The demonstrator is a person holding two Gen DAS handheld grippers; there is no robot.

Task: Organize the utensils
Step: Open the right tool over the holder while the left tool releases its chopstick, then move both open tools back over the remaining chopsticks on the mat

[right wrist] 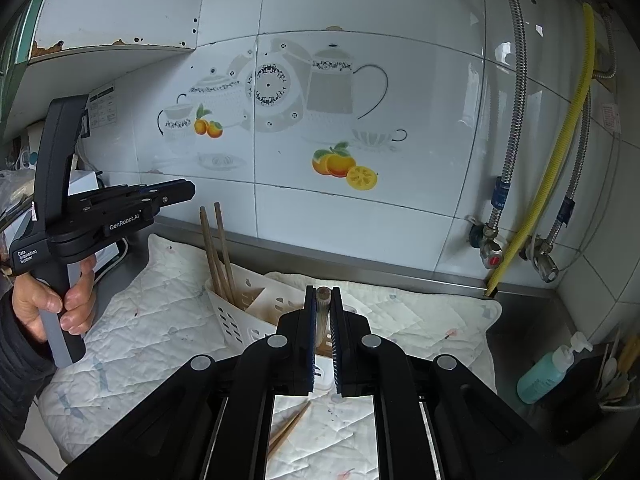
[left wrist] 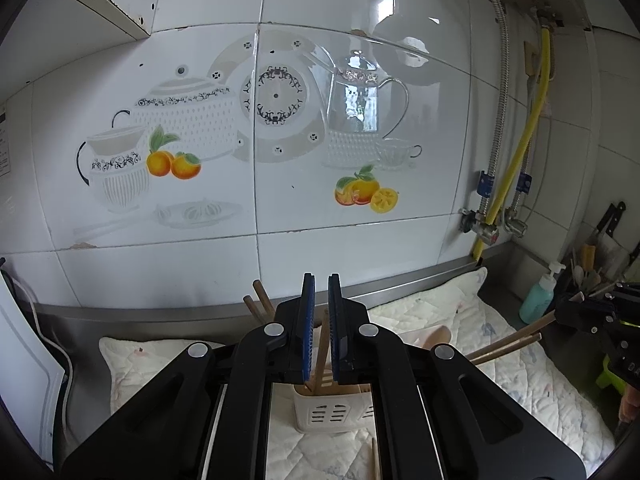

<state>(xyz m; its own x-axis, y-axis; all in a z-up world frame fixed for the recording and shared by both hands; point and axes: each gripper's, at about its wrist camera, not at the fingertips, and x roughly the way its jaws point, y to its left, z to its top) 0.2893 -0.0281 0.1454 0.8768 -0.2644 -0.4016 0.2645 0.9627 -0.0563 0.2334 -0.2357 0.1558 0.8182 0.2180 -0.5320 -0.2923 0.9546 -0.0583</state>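
Gripping chopsticks (right wrist: 321,312), right gripper (right wrist: 322,300) jaws face closed left gripper (right wrist: 176,192) marked "GenRobot.AI".

White slotted utensil holder (right wrist: 240,320) upright on quilted cloth, two brown chopsticks (right wrist: 218,252) leaning inside, another pair (right wrist: 288,426) flat nearby

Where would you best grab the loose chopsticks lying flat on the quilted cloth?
Probably near mid-length, coming straight down from above and straddling both sticks crosswise. The loose chopsticks lie flat, side by side on the quilted cloth, so neither end sticks up to pinch.
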